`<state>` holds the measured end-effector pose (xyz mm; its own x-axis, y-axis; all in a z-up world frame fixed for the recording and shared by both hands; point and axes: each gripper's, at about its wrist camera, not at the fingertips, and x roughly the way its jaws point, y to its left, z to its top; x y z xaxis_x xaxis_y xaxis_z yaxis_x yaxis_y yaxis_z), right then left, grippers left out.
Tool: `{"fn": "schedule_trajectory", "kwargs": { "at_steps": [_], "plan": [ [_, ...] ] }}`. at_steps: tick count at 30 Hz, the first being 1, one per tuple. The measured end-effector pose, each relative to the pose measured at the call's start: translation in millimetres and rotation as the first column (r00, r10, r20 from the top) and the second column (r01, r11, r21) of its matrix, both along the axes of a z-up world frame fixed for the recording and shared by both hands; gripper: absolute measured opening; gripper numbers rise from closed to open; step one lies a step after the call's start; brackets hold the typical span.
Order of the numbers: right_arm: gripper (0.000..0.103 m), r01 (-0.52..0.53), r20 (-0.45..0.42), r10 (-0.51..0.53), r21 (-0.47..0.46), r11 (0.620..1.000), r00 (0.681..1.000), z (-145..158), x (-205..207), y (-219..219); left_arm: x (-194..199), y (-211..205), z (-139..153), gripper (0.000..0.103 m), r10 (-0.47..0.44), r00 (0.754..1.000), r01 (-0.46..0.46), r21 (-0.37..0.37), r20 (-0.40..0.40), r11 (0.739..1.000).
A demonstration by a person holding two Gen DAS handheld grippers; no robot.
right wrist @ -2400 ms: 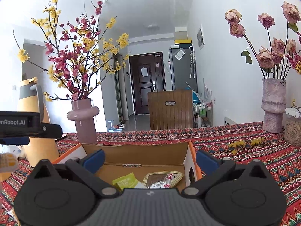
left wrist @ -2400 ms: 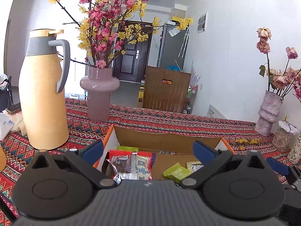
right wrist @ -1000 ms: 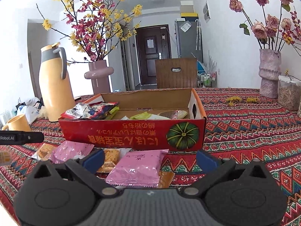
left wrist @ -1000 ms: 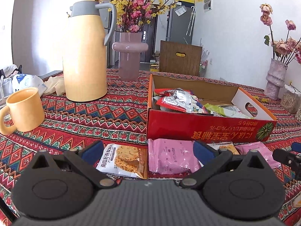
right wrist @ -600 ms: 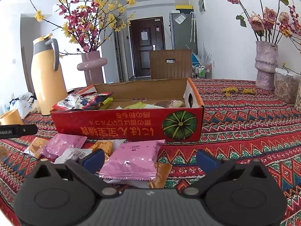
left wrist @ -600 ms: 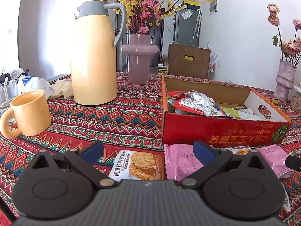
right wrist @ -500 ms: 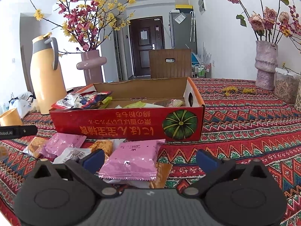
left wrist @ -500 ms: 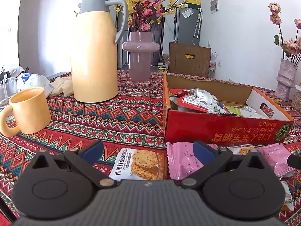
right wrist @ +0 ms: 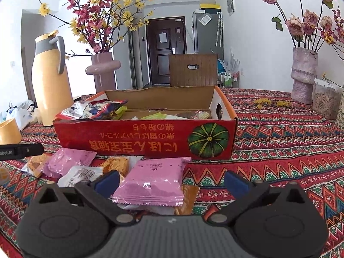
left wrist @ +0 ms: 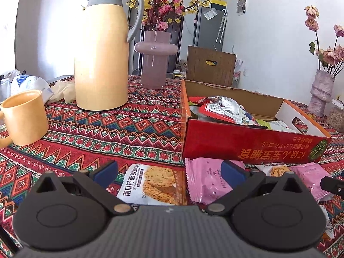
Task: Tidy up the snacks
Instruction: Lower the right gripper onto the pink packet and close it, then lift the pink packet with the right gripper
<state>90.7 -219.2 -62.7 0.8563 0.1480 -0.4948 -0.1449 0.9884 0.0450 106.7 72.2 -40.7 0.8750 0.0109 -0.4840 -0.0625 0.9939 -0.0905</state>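
Both grippers, left gripper and right gripper, gape wide, empty, over loose pink packet near table's front edge: light, crinkly, slippery; pinch its flat middle.

Both low over the table, facing the door; left looking from box's left, right head-on, both close.

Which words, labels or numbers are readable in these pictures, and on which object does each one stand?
"南瓜籽燕麦": on the biscuit packet between the left gripper's fingers.
"obot.AI": on the left gripper as seen in the right wrist view.
Yellow characters, upside down, on the red box: not reliably readable.
Print on the pink packets: too small.
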Motion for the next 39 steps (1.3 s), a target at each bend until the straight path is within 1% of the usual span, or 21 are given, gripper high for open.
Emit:
{"fn": "schedule_trajectory", "kwargs": {
  "at_steps": [6,10,13,15,18,20,22,26,27,30,32,34,36,37,39],
  "plan": [
    [0.103,0.017,-0.011,-0.017,-0.024,1.0,1.0,0,-1,-2,0,3,0,0.103,0.0,1.0,0.0,-0.024,-0.003,1.0],
    [0.103,0.014,-0.034,-0.015,-0.018,1.0,0.999,-3,3,-5,1,4,-1,0.103,0.001,1.0,-0.002,-0.029,-0.007,1.0],
    [0.097,0.001,-0.041,-0.001,0.001,1.0,0.999,1,8,-6,1,4,-1,0.103,0.002,1.0,-0.002,-0.029,-0.007,1.0],
    [0.097,-0.017,-0.03,0.018,0.008,1.0,0.999,6,11,-3,1,4,-1,0.103,0.004,1.0,-0.004,-0.03,-0.009,1.0],
    [0.097,-0.058,-0.027,0.057,-0.029,0.998,0.998,11,18,10,2,4,-1,0.103,0.008,1.0,-0.009,-0.029,-0.014,1.0],
    [0.096,-0.063,-0.06,0.058,-0.078,0.995,0.996,9,28,21,2,4,-2,0.103,0.012,1.0,-0.012,-0.029,-0.016,1.0],
    [0.088,-0.079,-0.101,0.068,-0.107,0.991,0.993,6,37,29,3,5,-2,0.103,0.013,1.0,-0.013,-0.033,-0.018,0.999],
    [0.087,-0.095,-0.141,0.073,-0.156,0.983,0.987,0,47,39,3,7,-2,0.103,0.008,1.0,-0.009,-0.046,-0.02,0.999],
    [0.085,-0.097,-0.148,0.073,-0.161,0.982,0.986,-2,49,40,3,7,-2,0.103,0.006,1.0,-0.007,-0.05,-0.02,0.999],
    [0.085,-0.101,-0.154,0.078,-0.151,0.983,0.985,-3,49,38,3,9,-2,0.103,-0.004,1.0,0.003,-0.065,-0.019,0.998],
    [0.079,-0.108,-0.156,0.085,-0.146,0.983,0.984,-3,48,38,3,9,-2,0.103,-0.008,1.0,0.006,-0.066,-0.02,0.998],
    [0.071,-0.124,-0.159,0.102,-0.138,0.983,0.982,-1,47,39,2,9,-2,0.103,-0.009,1.0,0.007,-0.068,-0.019,0.998],
    [0.067,-0.127,-0.156,0.105,-0.137,0.982,0.982,0,46,40,2,9,-2,0.103,-0.008,1.0,0.007,-0.071,-0.02,0.997],
    [0.06,-0.125,-0.154,0.104,-0.133,0.983,0.983,1,46,40,3,9,-2,0.103,-0.008,1.0,0.007,-0.072,-0.021,0.997],
    [0.06,-0.121,-0.148,0.104,-0.113,0.986,0.983,4,45,36,3,9,-2,0.103,-0.008,1.0,0.006,-0.072,-0.021,0.997]
  ]
}}
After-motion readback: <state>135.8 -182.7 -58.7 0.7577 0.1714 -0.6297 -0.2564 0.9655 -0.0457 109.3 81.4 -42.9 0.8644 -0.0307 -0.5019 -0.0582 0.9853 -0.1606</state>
